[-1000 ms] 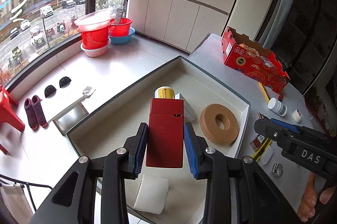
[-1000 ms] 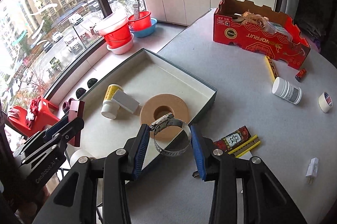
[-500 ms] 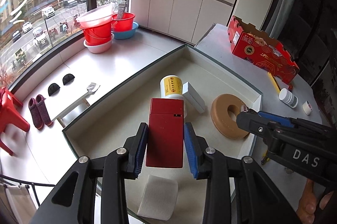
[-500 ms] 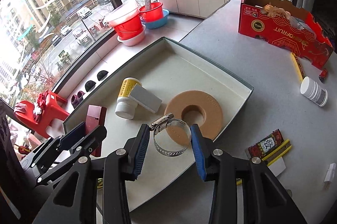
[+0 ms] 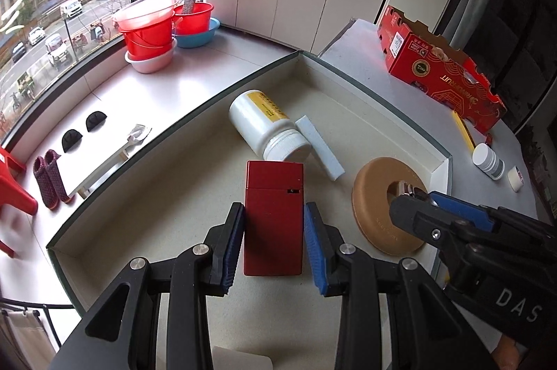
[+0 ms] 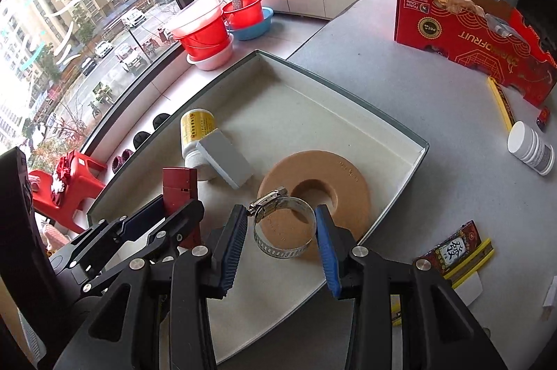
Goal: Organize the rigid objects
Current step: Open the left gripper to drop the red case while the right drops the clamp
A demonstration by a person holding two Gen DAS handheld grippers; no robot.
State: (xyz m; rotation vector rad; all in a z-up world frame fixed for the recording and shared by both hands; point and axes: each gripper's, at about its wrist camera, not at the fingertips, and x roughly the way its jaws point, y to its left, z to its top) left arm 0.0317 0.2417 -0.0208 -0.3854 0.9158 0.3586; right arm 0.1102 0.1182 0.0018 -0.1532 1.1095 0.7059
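Note:
My left gripper [image 5: 274,243] is shut on a flat red box [image 5: 273,217] and holds it low over the floor of the shallow white tray [image 5: 348,81]. My right gripper [image 6: 281,236] is shut on a metal hose clamp [image 6: 282,223], held over the tan ring [image 6: 315,194] inside the tray [image 6: 414,161]. A white bottle with a yellow label [image 5: 266,126] and a grey block [image 5: 320,147] lie in the tray just beyond the red box. The right gripper also shows at the right of the left wrist view [image 5: 417,199].
On the grey table outside the tray are a red cardboard box [image 6: 470,32], a yellow pencil [image 6: 501,103], a white jar [image 6: 531,147], a small printed packet with yellow strips [image 6: 456,246] and a tape roll [image 5: 515,176]. Red basins [image 5: 153,29] stand on the window ledge.
Both grippers have moved forward and down over the tray. The red box is now lower and nearer the bottle, and the hose clamp has come over the tan ring.

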